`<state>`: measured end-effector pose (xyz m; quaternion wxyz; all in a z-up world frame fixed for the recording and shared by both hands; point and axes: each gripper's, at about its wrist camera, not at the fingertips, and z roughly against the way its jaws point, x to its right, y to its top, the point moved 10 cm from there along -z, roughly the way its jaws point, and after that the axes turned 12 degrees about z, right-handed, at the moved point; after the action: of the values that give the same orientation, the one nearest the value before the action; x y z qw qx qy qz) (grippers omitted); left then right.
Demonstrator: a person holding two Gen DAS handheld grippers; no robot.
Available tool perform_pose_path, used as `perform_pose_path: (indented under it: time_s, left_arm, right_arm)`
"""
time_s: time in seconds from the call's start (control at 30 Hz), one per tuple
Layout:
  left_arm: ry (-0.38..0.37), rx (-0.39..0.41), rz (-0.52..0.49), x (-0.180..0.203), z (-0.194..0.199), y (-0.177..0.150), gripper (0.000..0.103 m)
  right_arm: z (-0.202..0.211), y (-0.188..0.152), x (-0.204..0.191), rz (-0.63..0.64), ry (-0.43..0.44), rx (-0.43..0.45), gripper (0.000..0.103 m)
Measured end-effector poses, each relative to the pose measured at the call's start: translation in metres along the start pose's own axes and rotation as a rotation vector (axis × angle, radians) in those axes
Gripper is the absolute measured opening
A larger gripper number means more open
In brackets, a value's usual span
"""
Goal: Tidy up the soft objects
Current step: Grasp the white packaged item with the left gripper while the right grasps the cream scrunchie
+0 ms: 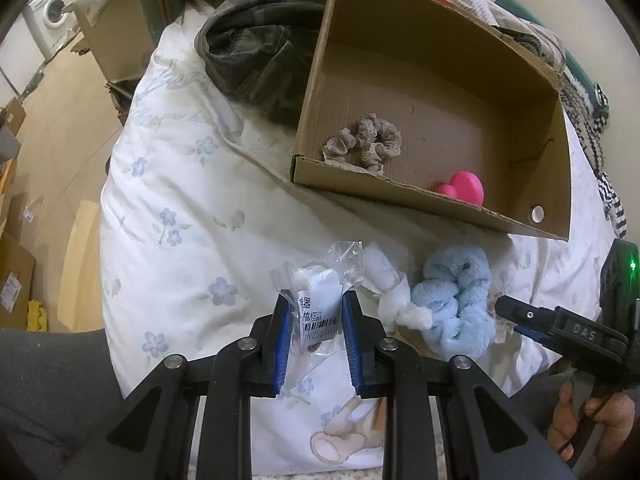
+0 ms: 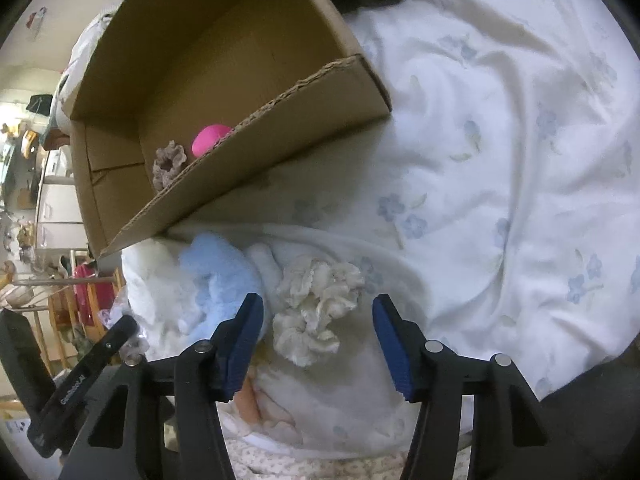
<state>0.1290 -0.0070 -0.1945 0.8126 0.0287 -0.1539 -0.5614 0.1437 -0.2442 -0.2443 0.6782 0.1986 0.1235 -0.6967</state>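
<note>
In the left wrist view, the left gripper (image 1: 314,312) is clamped on a clear plastic packet (image 1: 318,300) with a white item and a barcode label inside; the packet sits low in the middle of the frame, pinched between the two blue pads (image 1: 285,328). Just to its right on the bedding lie a knotted white cloth (image 1: 394,296) and a fluffy blue scrunchie (image 1: 456,300), touching each other.

In the right wrist view, the right gripper (image 2: 318,320) stands apart around a cream scrunchie (image 2: 316,304) in the lower middle of the frame; the pads do not press on it. The blue scrunchie lies just left of it.

A cardboard box (image 1: 400,196) takes up the upper right of the left wrist view, close behind the loose pieces. Inside it lie a beige lace scrunchie (image 1: 366,142) and a pink rounded thing (image 1: 464,188), apart from each other.

Everything rests on a white quilt (image 1: 180,200) printed with blue flowers. A camouflage garment (image 1: 256,48) lies at the box's left wall.
</note>
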Motion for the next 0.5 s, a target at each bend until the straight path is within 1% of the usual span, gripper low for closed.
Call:
perform_pose_path:
  time_s: [0.03,0.07,0.13,0.17,0.27,0.5]
  left_arm:
    - [0.004,0.005,0.003,-0.001,0.000,0.001,0.022]
    - [0.006,0.009,0.005,-0.001,0.000,0.002,0.022]
    - [0.004,0.011,0.009,-0.002,-0.001,0.003,0.022]
    - [0.006,0.013,0.012,-0.003,-0.001,0.003,0.022]
    - [0.010,0.012,0.021,-0.006,-0.002,0.004,0.022]
    - [0.011,0.032,0.030,-0.008,0.005,0.005,0.022]
  right_arm:
    - [-0.002,0.001,-0.001,0.009,-0.012,0.002,0.043]
    - [-0.005,0.001,-0.003,0.020,-0.013,-0.002,0.028]
    - [-0.009,0.001,-0.007,0.038,-0.011,-0.011,0.023]
    - [-0.009,0.001,-0.009,0.050,-0.014,-0.008,0.017]
    - [-0.002,0.005,-0.015,0.084,-0.025,0.023,0.014]
    - [0.031,0.011,-0.026,0.125,-0.022,0.141,0.014]
